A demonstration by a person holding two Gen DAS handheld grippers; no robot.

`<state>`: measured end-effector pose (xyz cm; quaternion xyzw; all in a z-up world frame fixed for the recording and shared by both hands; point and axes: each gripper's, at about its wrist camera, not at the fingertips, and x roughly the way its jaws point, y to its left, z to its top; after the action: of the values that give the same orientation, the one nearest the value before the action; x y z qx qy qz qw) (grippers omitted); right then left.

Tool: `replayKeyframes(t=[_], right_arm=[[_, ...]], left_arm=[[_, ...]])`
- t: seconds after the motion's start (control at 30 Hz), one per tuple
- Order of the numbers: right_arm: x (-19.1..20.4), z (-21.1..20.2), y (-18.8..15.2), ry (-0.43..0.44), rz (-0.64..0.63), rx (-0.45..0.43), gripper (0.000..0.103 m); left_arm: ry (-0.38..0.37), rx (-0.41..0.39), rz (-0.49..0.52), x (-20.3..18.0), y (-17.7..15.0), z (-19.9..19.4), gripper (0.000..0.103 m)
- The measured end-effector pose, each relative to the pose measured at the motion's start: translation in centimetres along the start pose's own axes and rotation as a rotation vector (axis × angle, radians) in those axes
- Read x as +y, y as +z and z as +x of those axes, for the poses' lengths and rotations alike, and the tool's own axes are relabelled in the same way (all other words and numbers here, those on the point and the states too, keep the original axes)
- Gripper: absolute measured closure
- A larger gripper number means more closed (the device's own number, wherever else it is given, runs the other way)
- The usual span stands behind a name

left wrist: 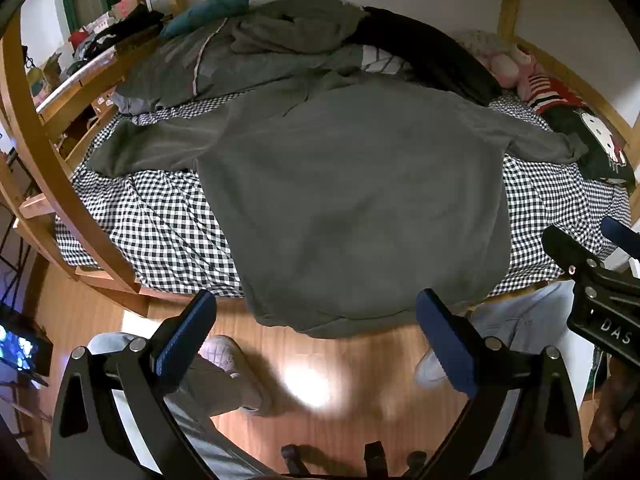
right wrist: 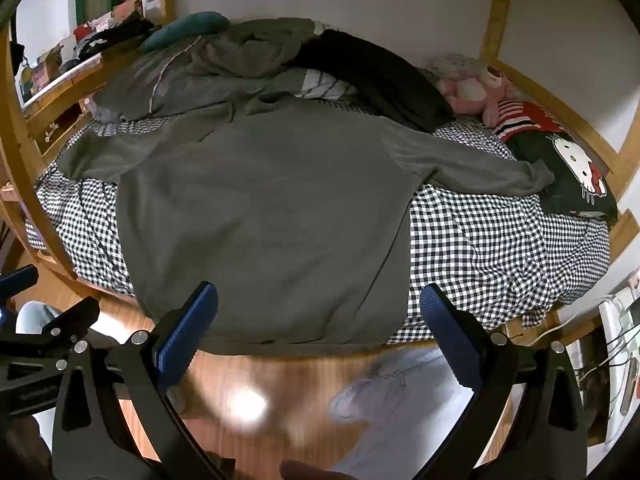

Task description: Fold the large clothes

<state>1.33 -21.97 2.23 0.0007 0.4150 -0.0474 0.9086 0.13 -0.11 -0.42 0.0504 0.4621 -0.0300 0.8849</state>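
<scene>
A large grey-green sweatshirt lies spread flat on the checkered bed, sleeves out to both sides, its hem hanging over the near bed edge. It also shows in the right wrist view. My left gripper is open and empty, held above the wooden floor just short of the hem. My right gripper is open and empty, near the hem's right part. The right gripper also shows at the right edge of the left wrist view.
More clothes and a black garment are piled at the back of the bed. Plush toys and a Hello Kitty cushion lie at the right. A wooden bed frame surrounds it. The person's legs and shoes stand below.
</scene>
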Motion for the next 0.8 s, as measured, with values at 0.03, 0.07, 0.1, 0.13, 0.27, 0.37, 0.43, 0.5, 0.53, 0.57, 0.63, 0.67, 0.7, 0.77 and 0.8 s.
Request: replayKeyframes(t=[0.03,0.07,0.1,0.13,0.27,0.37,0.43,0.5,0.53,0.57,0.63,0.67,0.7,0.77,0.8], right_arm=[[-0.04,-0.02,0.01,0.003,0.002,0.0,0.003],[0.01,-0.05,0.01,0.002,0.003,-0.001,0.003],[0.02,-0.07,0.0,0.0,0.002,-0.002,0.003],[0.03,-0.12,-0.01,0.0,0.002,-0.002,0.003],[0.08,-0.3,0.04,0.007,0.0,-0.005,0.003],[0.2,-0.58,0.1,0.014,-0.008,-0.014,0.003],[0.28,-0.66,0.11,0.013,-0.012,-0.015,0.003],[0.19,-0.62,0.12,0.014,-0.011,-0.013,0.003],[0.16,-0.6,0.13,0.015,-0.009,-0.012,0.003],[0.15,-0.57,0.12,0.015,-0.009,-0.011,0.003],[0.21,-0.57,0.15,0.014,-0.009,-0.012,0.003],[0.23,-0.57,0.17,0.014,-0.009,-0.011,0.003],[0.25,-0.61,0.17,0.015,-0.01,-0.012,0.003],[0.37,-0.62,0.13,0.014,-0.012,-0.013,0.003],[0.41,-0.59,0.11,0.015,-0.012,-0.013,0.003]], left_arm=[[0.001,0.0,0.0,0.0,-0.01,0.03,0.005],[0.002,0.001,0.0,-0.04,0.03,0.06,0.005],[0.004,0.002,-0.001,-0.04,0.01,0.14,0.005],[0.004,0.003,-0.002,-0.07,0.0,0.14,0.005],[0.006,0.006,0.0,-0.04,-0.02,0.29,0.005],[0.006,0.01,-0.004,0.14,0.03,0.36,0.005],[0.006,0.009,-0.005,0.13,0.02,0.29,0.005],[0.006,0.008,-0.002,0.06,0.02,0.28,0.005],[0.007,0.007,0.0,0.03,0.0,0.28,0.005],[0.006,0.008,0.0,0.01,-0.01,0.27,0.005],[0.007,0.01,0.002,-0.01,-0.03,0.35,0.005],[0.008,0.01,0.003,-0.03,-0.03,0.38,0.005],[0.009,0.011,0.002,-0.1,-0.02,0.36,0.005],[0.009,0.012,0.002,-0.11,-0.04,0.38,0.005],[0.009,0.012,0.002,-0.15,-0.06,0.38,0.005]])
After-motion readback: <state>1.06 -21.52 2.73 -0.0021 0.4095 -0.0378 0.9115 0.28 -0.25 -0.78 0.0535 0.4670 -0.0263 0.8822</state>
